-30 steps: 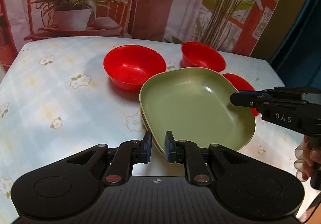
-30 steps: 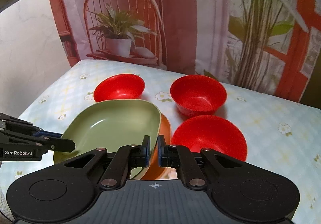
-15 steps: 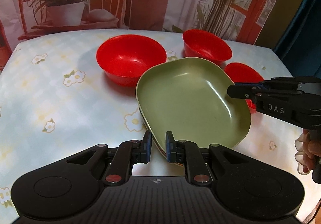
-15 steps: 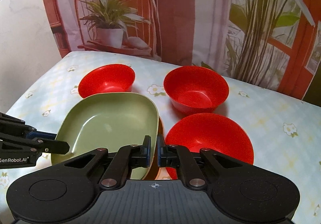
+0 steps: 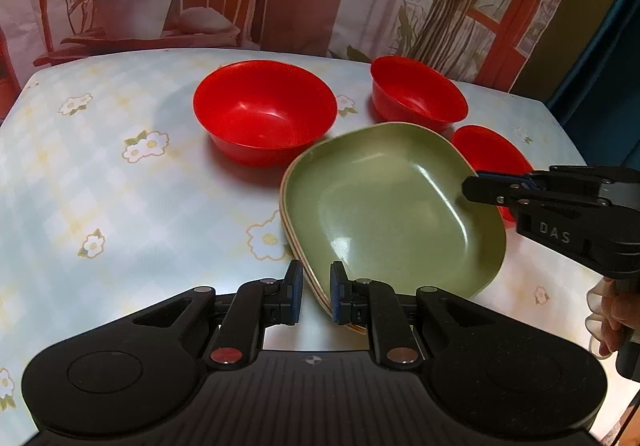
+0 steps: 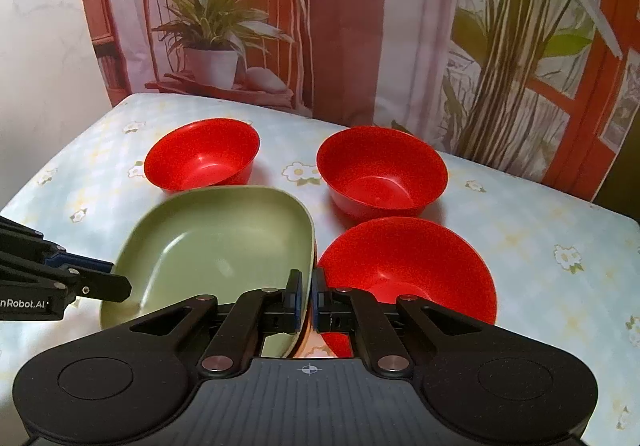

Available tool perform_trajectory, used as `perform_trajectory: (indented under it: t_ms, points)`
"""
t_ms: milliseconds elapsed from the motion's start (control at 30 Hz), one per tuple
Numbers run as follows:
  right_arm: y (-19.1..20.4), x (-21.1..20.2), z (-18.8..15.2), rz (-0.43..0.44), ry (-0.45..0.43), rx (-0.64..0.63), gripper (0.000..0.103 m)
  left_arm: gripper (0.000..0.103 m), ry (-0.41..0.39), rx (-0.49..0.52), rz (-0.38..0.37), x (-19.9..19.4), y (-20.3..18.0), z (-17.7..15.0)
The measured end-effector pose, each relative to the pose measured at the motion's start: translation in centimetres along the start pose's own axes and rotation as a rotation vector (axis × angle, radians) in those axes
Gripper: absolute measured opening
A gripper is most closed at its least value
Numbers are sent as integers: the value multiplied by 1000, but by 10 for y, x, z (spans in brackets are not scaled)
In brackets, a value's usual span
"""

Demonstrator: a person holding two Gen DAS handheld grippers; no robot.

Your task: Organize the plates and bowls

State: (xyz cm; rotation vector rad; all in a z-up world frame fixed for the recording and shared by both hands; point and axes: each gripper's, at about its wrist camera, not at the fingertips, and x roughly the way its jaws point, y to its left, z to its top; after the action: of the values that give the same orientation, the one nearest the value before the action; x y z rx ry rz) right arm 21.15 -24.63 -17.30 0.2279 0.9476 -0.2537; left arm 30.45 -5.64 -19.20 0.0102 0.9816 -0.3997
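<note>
Right wrist view: the counter (image 6: 540, 246) wears a pale checked cloth with daisies, a printed backdrop (image 6: 360, 26) of a potted plant and red chair behind. Three red bowls (image 6: 382, 176) surround one green plate (image 6: 216, 242) — two beyond it, one beside. An orange plate edge (image 5: 352, 327) shows beneath. Right tongs (image 6: 308, 296) pinch the green plate's rim; left tongs (image 5: 315, 292) straddle its opposite rim — spread, not gripping.

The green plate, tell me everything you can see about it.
The green plate is a shallow, rounded-square dish, glossy olive inside with a pale rim, plastic or melamine by its look. It is empty and sits on another plate whose edges show beneath it. The left gripper straddles its near rim, and the right gripper pinches its opposite edge. Red bowls stand around it.
</note>
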Motion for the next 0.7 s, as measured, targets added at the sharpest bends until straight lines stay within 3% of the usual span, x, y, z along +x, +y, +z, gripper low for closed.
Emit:
perform_trajectory:
  t_ms: [267,700]
  points:
    - [0,-12,-3,9,-15,9,11,15,-17,-15,-3,-5,3,-2]
    - [2,-24,-25,7,-16,31,6,15,-22,-24,4,-4,4,-2]
